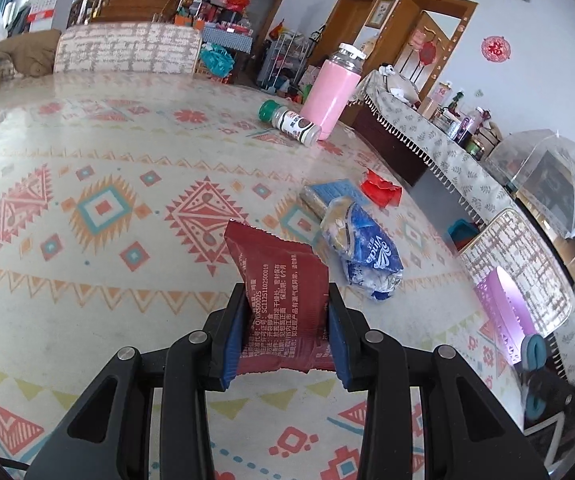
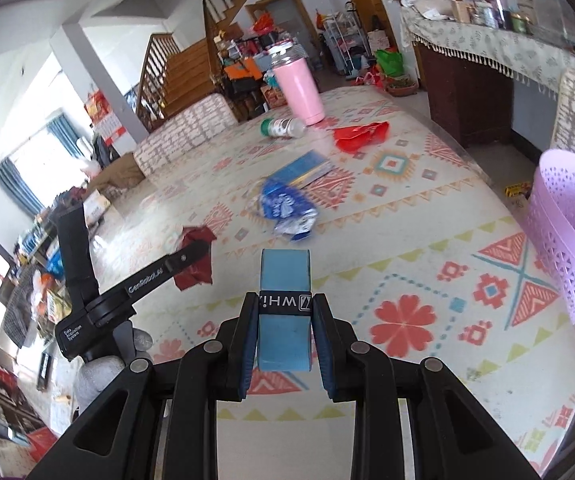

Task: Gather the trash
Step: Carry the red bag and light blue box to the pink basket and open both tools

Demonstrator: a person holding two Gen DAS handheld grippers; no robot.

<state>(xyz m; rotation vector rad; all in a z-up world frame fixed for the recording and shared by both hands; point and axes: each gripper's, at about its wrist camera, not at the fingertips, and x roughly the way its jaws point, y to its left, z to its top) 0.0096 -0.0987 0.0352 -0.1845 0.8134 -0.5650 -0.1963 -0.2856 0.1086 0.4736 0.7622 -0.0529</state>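
My left gripper [image 1: 286, 322] is shut on a dark red snack wrapper [image 1: 277, 280], held above the patterned tablecloth. The right wrist view shows the same left gripper [image 2: 191, 258] from the side with the red wrapper [image 2: 197, 258] in it. My right gripper [image 2: 283, 332] is shut on a light blue roll with a black band [image 2: 284, 308]. A crumpled blue tissue pack [image 1: 361, 252] [image 2: 285, 206], a flat blue packet [image 1: 327, 194] [image 2: 307, 168] and a bright red wrapper [image 1: 379, 190] [image 2: 361, 134] lie on the table ahead. A lilac perforated basket [image 2: 567, 232] [image 1: 503, 304] stands at the table's right edge.
A pink tumbler [image 1: 333, 92] [image 2: 299, 90] stands at the far side with a green-capped spice bottle [image 1: 289, 122] [image 2: 283, 127] lying next to it. Chairs with patterned covers [image 1: 127, 48] line the table's far edge. A cloth-covered sideboard [image 1: 427, 136] runs along the right.
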